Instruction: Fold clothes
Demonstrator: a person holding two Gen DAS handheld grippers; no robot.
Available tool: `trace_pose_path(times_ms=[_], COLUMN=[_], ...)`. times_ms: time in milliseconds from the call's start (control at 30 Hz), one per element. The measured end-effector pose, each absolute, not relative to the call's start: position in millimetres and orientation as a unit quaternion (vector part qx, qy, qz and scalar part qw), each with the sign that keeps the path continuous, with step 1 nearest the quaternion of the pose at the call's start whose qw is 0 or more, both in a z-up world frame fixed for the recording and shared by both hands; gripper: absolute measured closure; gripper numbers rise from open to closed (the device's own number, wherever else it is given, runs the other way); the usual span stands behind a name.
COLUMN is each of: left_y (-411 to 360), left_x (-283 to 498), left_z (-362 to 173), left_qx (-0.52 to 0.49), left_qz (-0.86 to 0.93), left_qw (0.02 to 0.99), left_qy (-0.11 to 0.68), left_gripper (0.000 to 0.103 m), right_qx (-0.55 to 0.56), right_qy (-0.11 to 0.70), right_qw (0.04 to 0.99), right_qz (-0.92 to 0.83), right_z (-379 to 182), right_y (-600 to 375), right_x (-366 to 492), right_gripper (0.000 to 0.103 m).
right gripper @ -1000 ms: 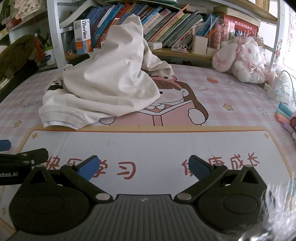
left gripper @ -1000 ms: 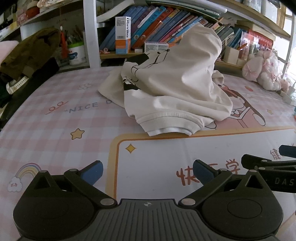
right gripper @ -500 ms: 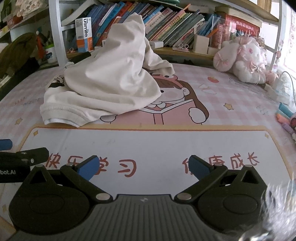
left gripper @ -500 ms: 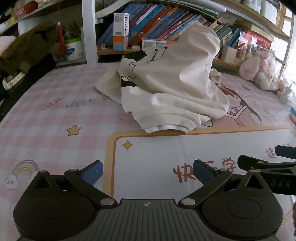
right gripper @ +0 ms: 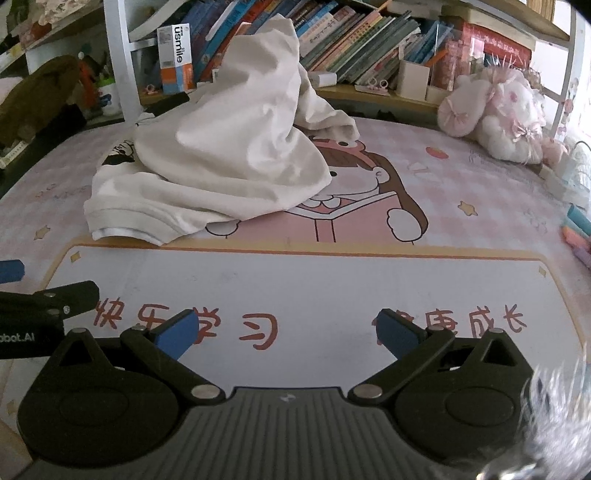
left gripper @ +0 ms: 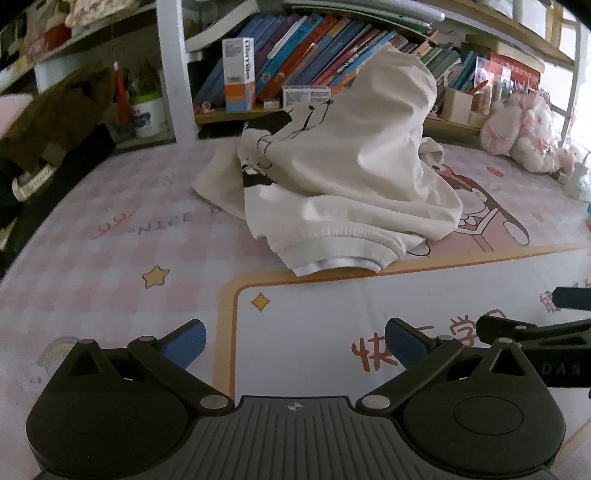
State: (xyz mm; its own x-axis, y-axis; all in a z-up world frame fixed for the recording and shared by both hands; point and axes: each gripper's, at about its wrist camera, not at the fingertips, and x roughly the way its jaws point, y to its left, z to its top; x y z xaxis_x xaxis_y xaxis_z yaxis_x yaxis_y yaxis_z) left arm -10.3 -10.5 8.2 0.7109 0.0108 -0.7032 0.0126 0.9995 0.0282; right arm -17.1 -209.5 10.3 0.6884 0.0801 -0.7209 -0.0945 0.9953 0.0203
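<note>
item 1, your left gripper: black two-finger tool with blue pads, jaws spread wide, nothing between them, held low over the white panel of the pink cartoon-print desk mat
item 2, your right gripper: same make, jaws equally wide, holding nothing, above the red printed characters on that mat; its fingers also show at the right edge of the left wrist view
item 3, crumpled cream sweatshirt with black cartoon print: heaped on the mat ahead of both grippers, well apart from them, one part peaked up tall, its ribbed hem lying nearest you at the panel's orange border
item 4, pink and white plush toy: on the far right of the mat
item 5, shelf of leaning books: behind the heap
item 6, tall white, blue and orange carton: standing upright on the shelf
</note>
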Motion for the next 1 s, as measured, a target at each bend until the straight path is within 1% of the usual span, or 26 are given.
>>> trace_pose_path(times_ms=[233, 400, 533, 700, 867, 933, 1000], left_y=[-17, -19, -22, -23, -28, -30, -31], left_x=[-12, -13, -5, 13, 37, 45, 53], left_z=[13, 18, 20, 23, 20, 19, 18], left_qx=[0.024, 0.015, 0.016, 0.021, 0.051, 0.055, 0.057], left_qz=[-0.039, -0.050, -0.047, -0.050, -0.042, -0.039, -0.036], left_qw=[0.924, 0.931, 0.932, 0.932, 0.929, 0.928, 0.927], left_qy=[0.379, 0.362, 0.359, 0.358, 0.365, 0.367, 0.369], left_gripper=[0.000, 0.000, 0.000, 0.000, 0.001, 0.001, 0.001], right_qx=[-0.003, -0.005, 0.001, 0.034, 0.057, 0.062, 0.059], right_qy=[0.397, 0.397, 0.386, 0.353, 0.359, 0.366, 0.372], right_qw=[0.916, 0.915, 0.919, 0.931, 0.926, 0.923, 0.920], right_qz=[0.055, 0.071, 0.075, 0.088, 0.102, 0.106, 0.111], right_z=[11, 12, 14, 22, 25, 24, 23], right_y=[-213, -216, -223, -241, -254, -259, -262], right_x=[-18, -17, -15, -15, -10, -9, -9], right_gripper=[0.000, 0.000, 0.000, 0.000, 0.001, 0.006, 0.015])
